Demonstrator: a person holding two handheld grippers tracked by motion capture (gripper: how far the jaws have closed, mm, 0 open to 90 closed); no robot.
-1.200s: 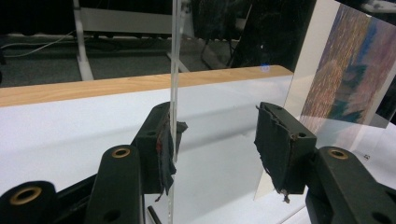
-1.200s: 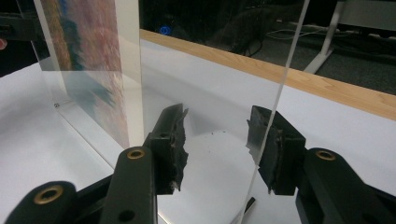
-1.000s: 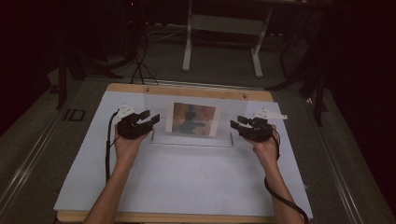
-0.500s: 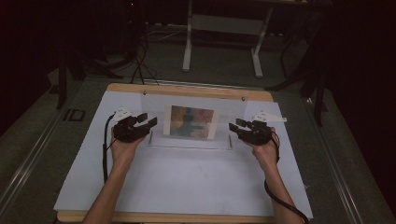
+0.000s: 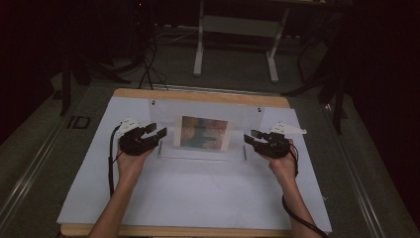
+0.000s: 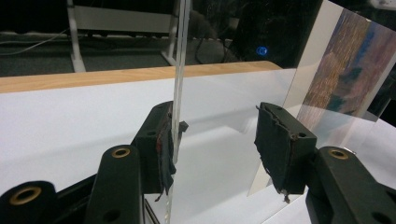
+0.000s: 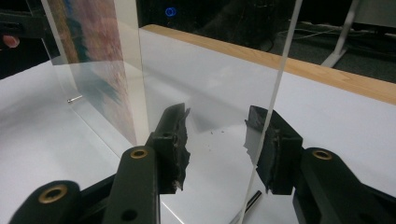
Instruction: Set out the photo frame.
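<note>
A clear acrylic picture frame point(image 5: 243, 124) stands on the white sheet point(image 5: 198, 198), with a colourful photo point(image 5: 204, 133) in its middle. My left gripper point(image 5: 157, 134) is at the frame's left side edge. In the left gripper view the jaws point(image 6: 215, 140) are wide apart around the clear panel's edge point(image 6: 179, 70); that edge runs along the left pad and stays apart from the right pad. My right gripper point(image 5: 252, 136) is at the frame's right side. Its jaws point(image 7: 217, 135) stand wide too, with the panel's edge point(image 7: 280, 70) beside the right pad. The photo point(image 7: 93, 56) lies beyond the left jaw.
The sheet covers a wooden board point(image 5: 198, 95) whose far edge shows behind the frame. Past the table are a white metal stand point(image 5: 199, 44) and dark cables on the floor. Bare sheet stretches between my forearms and the near edge.
The photo sits slightly lower and looks a little larger in the high view. Both hands have shifted only slightly and remain at the frame's sides.
</note>
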